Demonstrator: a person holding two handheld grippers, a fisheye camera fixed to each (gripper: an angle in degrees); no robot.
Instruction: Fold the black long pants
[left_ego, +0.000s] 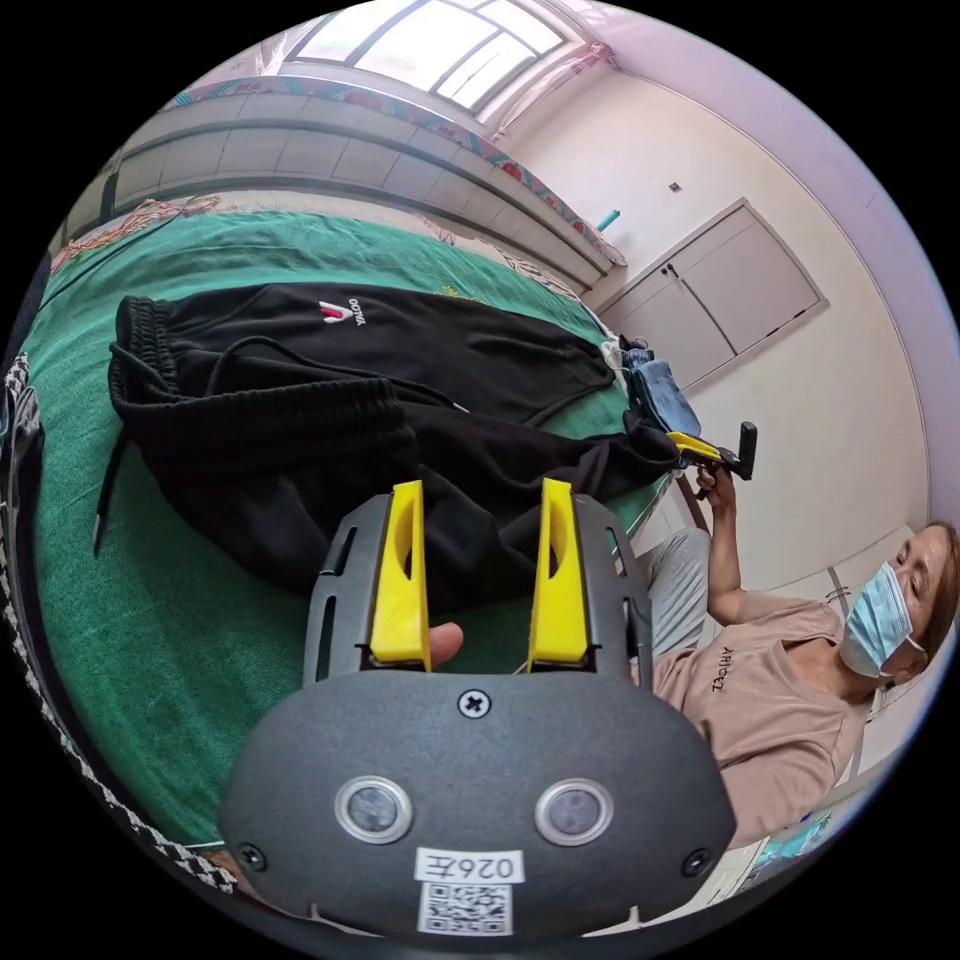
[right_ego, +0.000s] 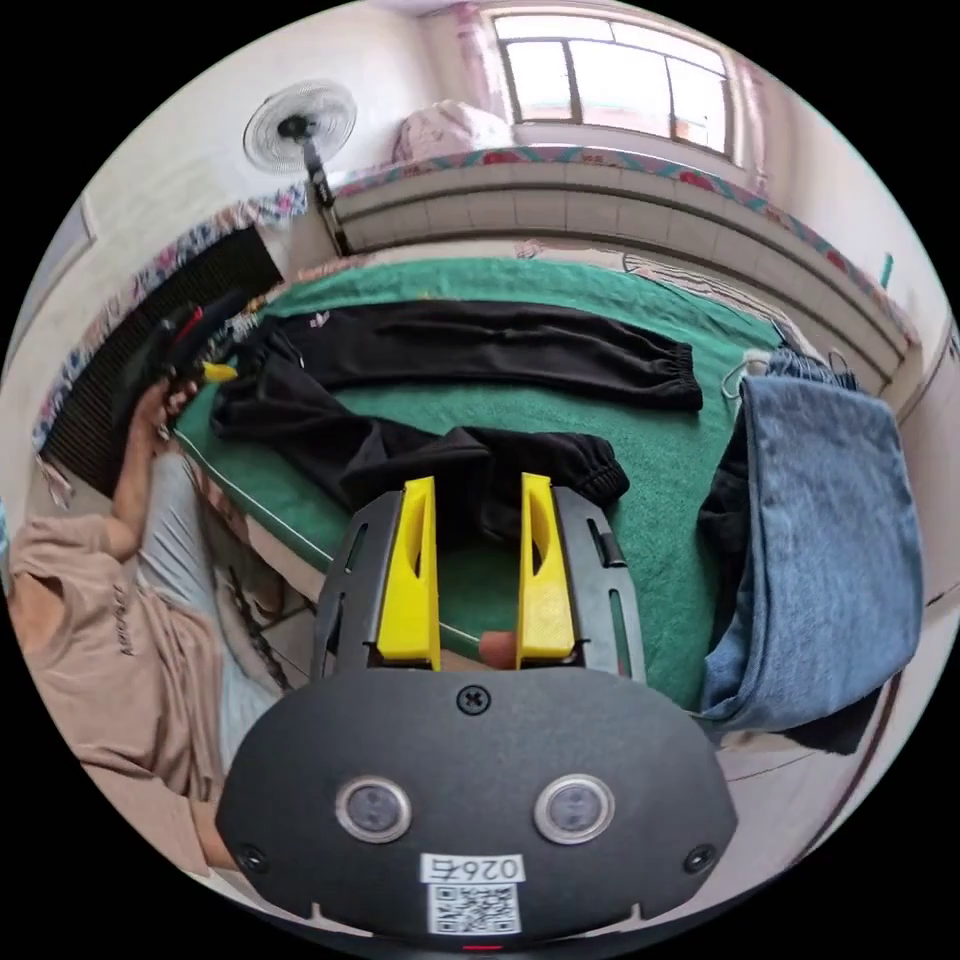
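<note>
1. Black long pants (right_ego: 470, 345) lie spread on a green bed cover (right_ego: 640, 480).
2. Left gripper (left_ego: 478, 570) and right gripper (right_ego: 477, 570) hover above, jaws wide, holding nothing.
3. Jeans (right_ego: 820, 540) partly hide dark clothing beneath.

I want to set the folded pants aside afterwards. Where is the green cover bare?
Bare green cover runs between the black pants and the tiled ledge, and between the two legs. It is crowded by the blue jeans.
</note>
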